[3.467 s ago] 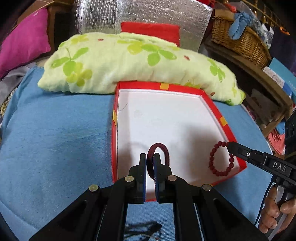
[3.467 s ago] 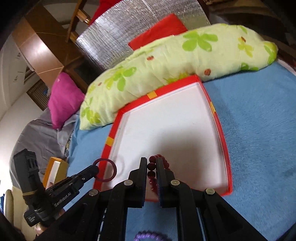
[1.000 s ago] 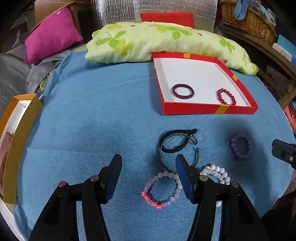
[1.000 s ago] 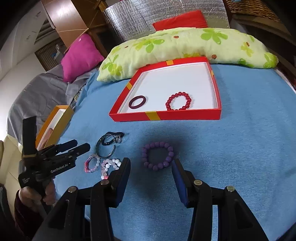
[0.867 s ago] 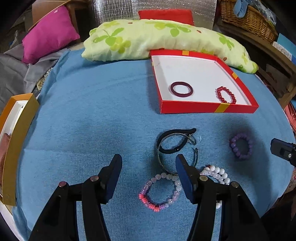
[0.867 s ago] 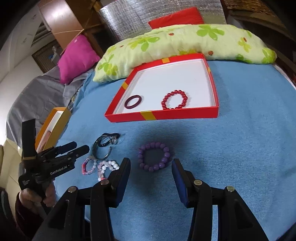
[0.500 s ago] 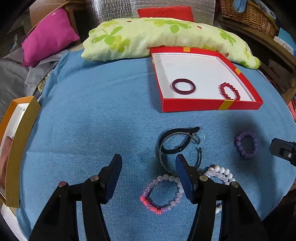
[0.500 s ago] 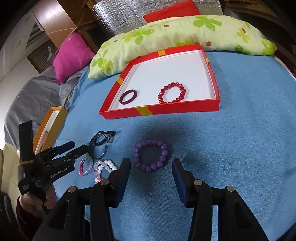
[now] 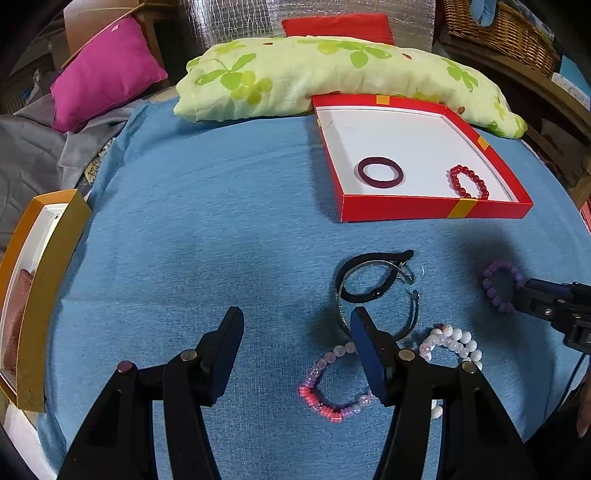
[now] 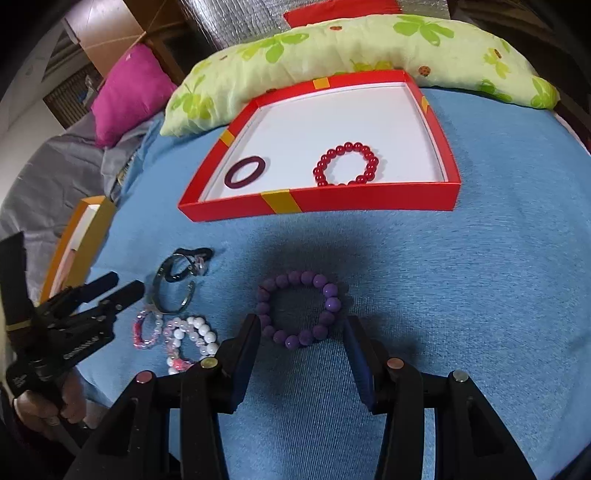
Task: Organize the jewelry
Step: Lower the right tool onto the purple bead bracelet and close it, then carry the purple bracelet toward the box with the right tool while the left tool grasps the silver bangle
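Observation:
My right gripper [image 10: 303, 326] is open and hangs low over a purple bead bracelet [image 10: 306, 276] on the blue cloth. The bracelet's near half shows between the fingertips, and the pads stand clear of it. My left gripper [image 9: 295, 321] is open with nothing between its fingers. Just right of it lie a pink bead bracelet [image 9: 314, 397], a white bead bracelet [image 9: 454, 338], a silver bangle [image 9: 412, 317] and a black bracelet [image 9: 369, 257]. A red box [image 9: 399, 212] holds a dark red ring [image 9: 360, 171] and a red bead bracelet [image 9: 456, 181].
A green-patterned pillow [image 9: 332, 74] lies behind the red box, with a magenta cushion [image 9: 107, 74] at the far left. A yellow box [image 9: 55, 258] sits at the cloth's left edge. A wicker basket [image 9: 498, 29] stands at the back right.
Both grippers have let go of the ring and the red beads, which now lie in the box. Over the last second the right gripper sank towards the purple bracelet; the left stayed put.

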Motion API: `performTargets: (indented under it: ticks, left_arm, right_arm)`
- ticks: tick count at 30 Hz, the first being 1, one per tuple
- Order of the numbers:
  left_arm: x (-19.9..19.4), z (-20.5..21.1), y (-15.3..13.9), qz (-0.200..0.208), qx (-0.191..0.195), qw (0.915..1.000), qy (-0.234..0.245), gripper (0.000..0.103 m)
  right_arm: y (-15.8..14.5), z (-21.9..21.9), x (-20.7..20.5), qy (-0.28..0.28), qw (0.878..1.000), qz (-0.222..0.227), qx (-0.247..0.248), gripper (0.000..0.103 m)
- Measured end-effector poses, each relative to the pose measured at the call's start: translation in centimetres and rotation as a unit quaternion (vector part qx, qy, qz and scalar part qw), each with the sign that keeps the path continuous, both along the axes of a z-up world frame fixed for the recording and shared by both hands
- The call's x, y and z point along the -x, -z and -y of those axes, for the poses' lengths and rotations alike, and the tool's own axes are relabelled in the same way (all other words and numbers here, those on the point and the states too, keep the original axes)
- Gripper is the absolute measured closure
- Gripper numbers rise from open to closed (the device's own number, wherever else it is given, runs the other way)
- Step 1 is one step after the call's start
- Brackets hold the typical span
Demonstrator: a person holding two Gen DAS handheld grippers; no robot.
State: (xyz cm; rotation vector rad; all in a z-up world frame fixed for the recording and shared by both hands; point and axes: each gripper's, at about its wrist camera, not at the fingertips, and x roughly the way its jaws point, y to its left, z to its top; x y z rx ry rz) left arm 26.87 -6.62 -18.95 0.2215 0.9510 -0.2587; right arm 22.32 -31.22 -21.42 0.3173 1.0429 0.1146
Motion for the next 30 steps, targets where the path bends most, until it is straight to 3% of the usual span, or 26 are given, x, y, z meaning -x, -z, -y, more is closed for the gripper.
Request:
performTargets:
  ticks: [5,7,11,14,30]
  left_arm:
    - [0.1,-0.1,-0.1,0.002,-0.002,1.0,0.0,0.042]
    - [0.1,-0.2,-0.1,0.002,-0.003,1.0,0.0,0.042]
    - [0.0,-0.2,0.0,0.001,-0.004,1.0,0.0,0.042]
    - [-0.1,-0.1,0.0,-0.001,-0.001,1.0,0.003,0.042]
    - [-2.7,1.2,2.2,-0.061,0.055,0.9964,0.019,0.042]
  right_arm:
    - [0.6,-0.8,-0.6,-0.003,0.999,0.004,0.031,0.053]
    - [0.7,-1.1,-0.7,-0.004,0.999,0.009,0.047,0.059]
    - [0.9,-1.2,-0.9,0.003,0.996,0.012,0.088,0.085]
    - [0.9,-0.4,-0.9,0.013,0.996,0.011,0.083,0.091]
    - [-0.2,3.4,0.1,0.051,0.997,0.021,0.06,0.092]
